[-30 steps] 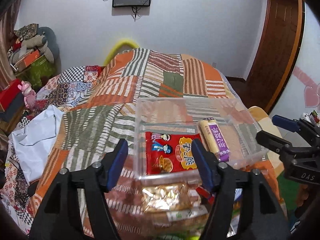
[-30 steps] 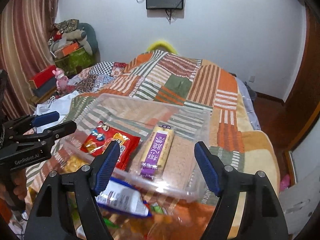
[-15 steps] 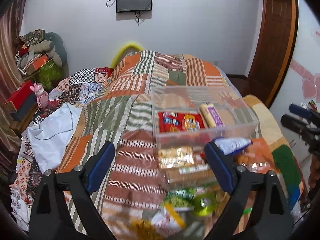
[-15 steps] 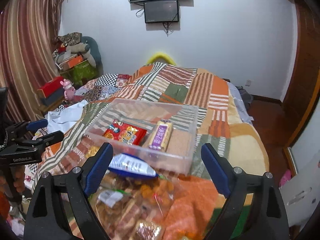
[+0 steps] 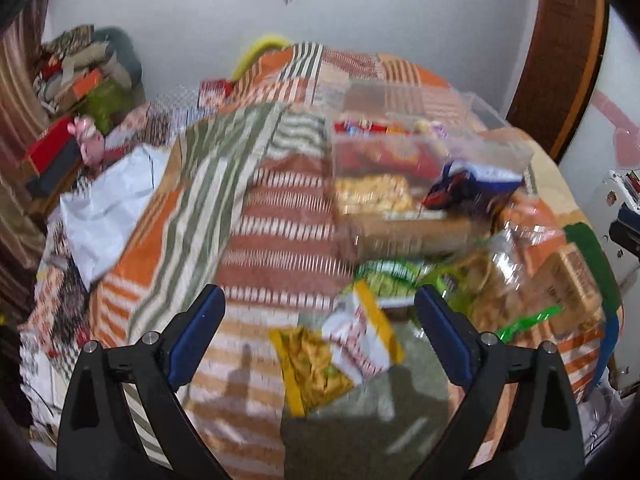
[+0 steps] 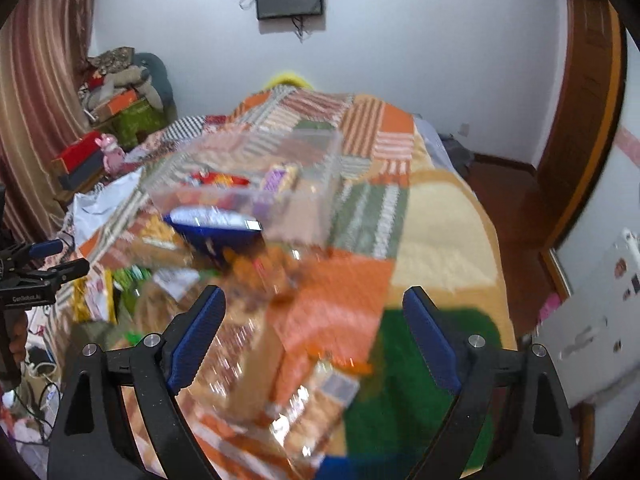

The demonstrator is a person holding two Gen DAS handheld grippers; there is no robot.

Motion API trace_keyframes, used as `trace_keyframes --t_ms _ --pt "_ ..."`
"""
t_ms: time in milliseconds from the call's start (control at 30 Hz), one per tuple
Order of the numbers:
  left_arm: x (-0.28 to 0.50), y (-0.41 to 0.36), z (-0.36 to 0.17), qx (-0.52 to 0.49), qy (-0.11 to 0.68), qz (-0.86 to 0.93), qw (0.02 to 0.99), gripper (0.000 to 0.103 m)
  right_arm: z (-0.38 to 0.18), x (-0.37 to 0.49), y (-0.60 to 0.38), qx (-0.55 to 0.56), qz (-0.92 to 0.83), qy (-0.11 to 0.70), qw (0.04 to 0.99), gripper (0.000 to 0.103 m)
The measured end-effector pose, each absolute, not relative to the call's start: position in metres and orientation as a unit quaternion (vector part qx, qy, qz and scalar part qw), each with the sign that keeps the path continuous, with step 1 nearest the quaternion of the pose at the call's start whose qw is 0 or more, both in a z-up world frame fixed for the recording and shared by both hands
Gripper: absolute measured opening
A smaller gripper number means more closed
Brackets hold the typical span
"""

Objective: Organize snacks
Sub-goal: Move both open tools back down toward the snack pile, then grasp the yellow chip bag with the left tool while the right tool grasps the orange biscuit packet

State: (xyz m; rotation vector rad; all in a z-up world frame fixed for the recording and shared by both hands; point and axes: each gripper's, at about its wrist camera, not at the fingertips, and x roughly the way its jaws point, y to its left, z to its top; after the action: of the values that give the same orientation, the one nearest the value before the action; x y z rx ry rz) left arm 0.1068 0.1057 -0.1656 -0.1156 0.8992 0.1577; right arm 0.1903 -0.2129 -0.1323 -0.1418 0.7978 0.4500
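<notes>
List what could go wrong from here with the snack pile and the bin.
1. The snacks overlap in a loose heap, so the open left gripper may pinch two packets at once.
2. The blue bag leans on the clear bin; pulling it may shift the bin.
3. The crinkly packets may slip from the open right gripper.

We see the left gripper [image 5: 318,336] over a patchwork bedspread [image 5: 256,208], its jaws opening with nothing between them. Ahead of it a yellow snack packet [image 5: 310,364] and a white-and-yellow packet [image 5: 360,340] lie loose. Farther on stands a clear plastic bin [image 5: 408,148], with a blue packet [image 5: 468,184] against its front.
</notes>
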Motion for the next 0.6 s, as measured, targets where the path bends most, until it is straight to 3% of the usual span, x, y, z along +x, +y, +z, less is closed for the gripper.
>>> trace_keyframes --t_ms 500,567,600 --pt "0.106 0.104 -0.218 -0.087 0.480 0.066 0.871 0.097 -0.179 0.176 -0.231 -0.048 0.186 0.457 0.868 0.088" --pt "0.108 0.101 -0.224 -0.093 0.482 0.060 0.869 0.097 -0.185 0.175 -0.230 -0.043 0.197 0.469 0.860 0.082" --pt "0.108 0.100 -0.226 -0.092 0.479 0.062 0.871 0.097 -0.187 0.176 -0.230 -0.041 0.201 0.475 0.856 0.072"
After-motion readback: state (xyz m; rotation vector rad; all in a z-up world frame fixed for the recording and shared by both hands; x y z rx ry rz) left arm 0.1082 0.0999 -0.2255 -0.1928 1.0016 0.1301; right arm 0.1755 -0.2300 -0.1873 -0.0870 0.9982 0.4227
